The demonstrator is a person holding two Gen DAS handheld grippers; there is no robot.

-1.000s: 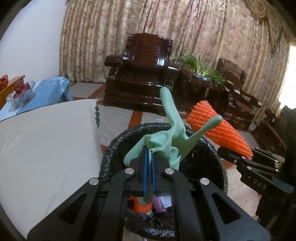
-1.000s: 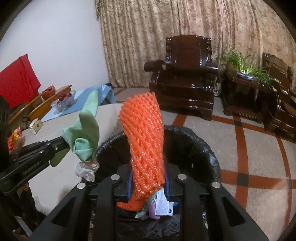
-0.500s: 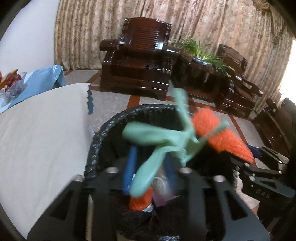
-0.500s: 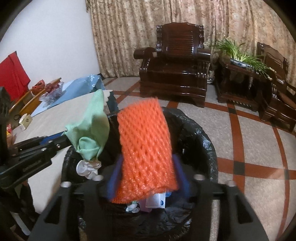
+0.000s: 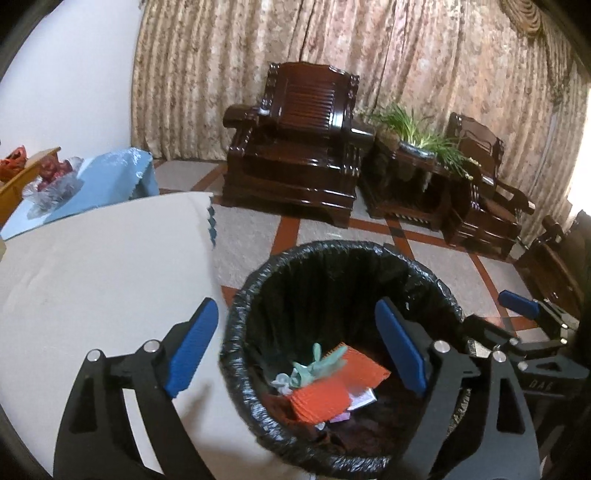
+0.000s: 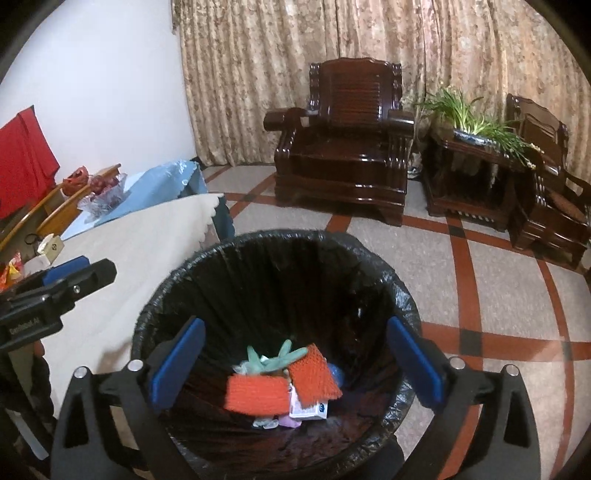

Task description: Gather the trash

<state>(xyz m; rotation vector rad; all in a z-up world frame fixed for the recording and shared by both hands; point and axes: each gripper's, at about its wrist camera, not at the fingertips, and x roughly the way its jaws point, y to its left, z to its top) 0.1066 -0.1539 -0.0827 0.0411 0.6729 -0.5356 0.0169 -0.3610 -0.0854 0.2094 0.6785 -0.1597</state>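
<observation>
1. This was a home living room: carved dark wooden armchairs stood before floor-length patterned curtains.
2. A potted plant sat on a side stand between the chairs.
3. A cloth-covered table stood beside a lined trash bin.

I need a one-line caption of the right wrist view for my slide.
Open right tongs above a black-lined trash bin holding orange foam nets and a green glove.
</observation>
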